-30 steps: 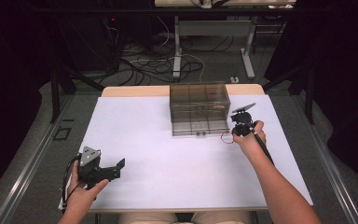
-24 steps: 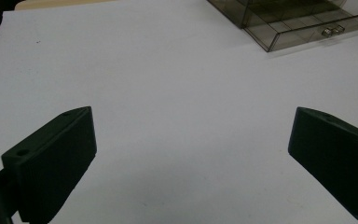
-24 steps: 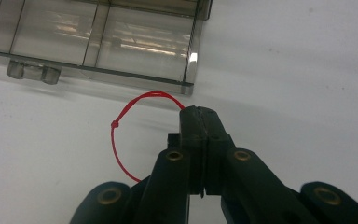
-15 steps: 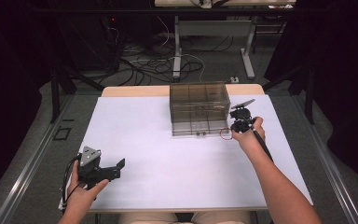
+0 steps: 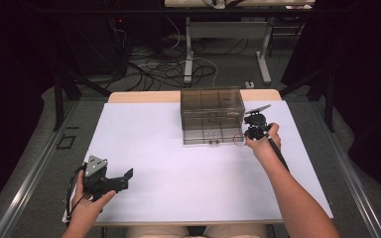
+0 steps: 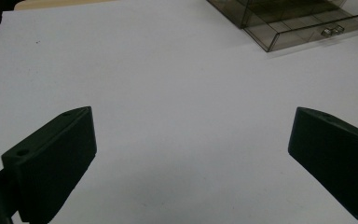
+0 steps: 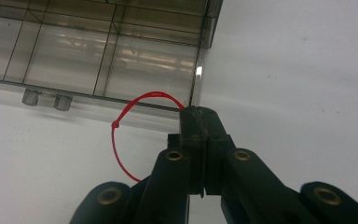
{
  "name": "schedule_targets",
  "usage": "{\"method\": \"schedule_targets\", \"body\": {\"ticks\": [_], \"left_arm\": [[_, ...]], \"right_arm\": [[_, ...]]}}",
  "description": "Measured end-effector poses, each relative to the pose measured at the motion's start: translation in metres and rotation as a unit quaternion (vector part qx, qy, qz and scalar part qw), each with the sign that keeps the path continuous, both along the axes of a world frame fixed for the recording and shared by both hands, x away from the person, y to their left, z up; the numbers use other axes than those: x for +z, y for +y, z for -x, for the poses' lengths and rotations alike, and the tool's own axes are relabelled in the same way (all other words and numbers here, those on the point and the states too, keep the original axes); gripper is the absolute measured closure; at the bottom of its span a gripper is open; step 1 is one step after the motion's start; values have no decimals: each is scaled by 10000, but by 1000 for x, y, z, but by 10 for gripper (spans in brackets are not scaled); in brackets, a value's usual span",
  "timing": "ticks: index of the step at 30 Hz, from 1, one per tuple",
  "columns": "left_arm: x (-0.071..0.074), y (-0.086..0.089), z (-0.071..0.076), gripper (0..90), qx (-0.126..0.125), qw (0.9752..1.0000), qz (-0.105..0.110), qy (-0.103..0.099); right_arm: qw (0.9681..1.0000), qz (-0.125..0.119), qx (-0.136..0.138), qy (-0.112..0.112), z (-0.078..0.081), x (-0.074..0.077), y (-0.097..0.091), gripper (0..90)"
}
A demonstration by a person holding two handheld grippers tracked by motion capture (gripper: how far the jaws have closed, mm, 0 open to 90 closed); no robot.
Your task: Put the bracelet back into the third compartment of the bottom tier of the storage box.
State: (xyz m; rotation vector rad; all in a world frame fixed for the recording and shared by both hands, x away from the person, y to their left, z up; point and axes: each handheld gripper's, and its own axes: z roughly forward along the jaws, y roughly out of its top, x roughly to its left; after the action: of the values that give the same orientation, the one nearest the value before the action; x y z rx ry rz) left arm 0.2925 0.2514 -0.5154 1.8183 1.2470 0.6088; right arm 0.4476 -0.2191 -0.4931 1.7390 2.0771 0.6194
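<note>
A smoky see-through drawer box [image 5: 212, 115] stands at the far middle of the white table [image 5: 188, 168]. Its bottom drawer front carries two small knobs [image 7: 46, 99]. My right gripper [image 5: 247, 134] is at the box's front right corner, shut on a thin red loop [image 7: 115, 125]. The loop [image 5: 238, 139] hangs out to the left of the closed tips [image 7: 200, 114], just in front of the drawer. My left gripper [image 5: 127, 179] rests low at the table's near left, open, with nothing between its jaws [image 6: 191, 154]. From there the box [image 6: 303, 18] lies far ahead to the right.
A bare wooden strip [image 5: 144, 96] edges the table's far side. Beyond it, table legs and cables [image 5: 188, 64] lie on the dark floor. Wide white surface stretches between the two grippers.
My right gripper has edged slightly toward the box's front corner, carrying the red loop with it. The left gripper has stayed in place.
</note>
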Motion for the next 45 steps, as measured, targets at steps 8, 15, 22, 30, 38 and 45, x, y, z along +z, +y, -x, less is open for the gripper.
{"method": "schedule_targets", "body": {"ticks": [8,15,22,30,38,45], "left_arm": [[0,0,0,8,0,10000,4,-1],[0,0,0,8,-4,10000,6,1],[0,0,0,8,-3,10000,21,6],[0,1,0,8,-9,10000,4,0],[0,1,0,8,-10,10000,0,-2],[0,1,0,8,-7,10000,11,-6]], "right_arm": [[9998,-31,40,-170,-2,-1,4,900],[9995,-5,7,-300,-4,-2,5,900],[9992,-12,-47,-407,-5,-3,5,900],[9987,-30,-81,-500,-7,-4,5,900],[9977,-86,-82,-668,-9,-6,7,900],[9971,-64,-91,-751,-10,-7,9,900]]}}
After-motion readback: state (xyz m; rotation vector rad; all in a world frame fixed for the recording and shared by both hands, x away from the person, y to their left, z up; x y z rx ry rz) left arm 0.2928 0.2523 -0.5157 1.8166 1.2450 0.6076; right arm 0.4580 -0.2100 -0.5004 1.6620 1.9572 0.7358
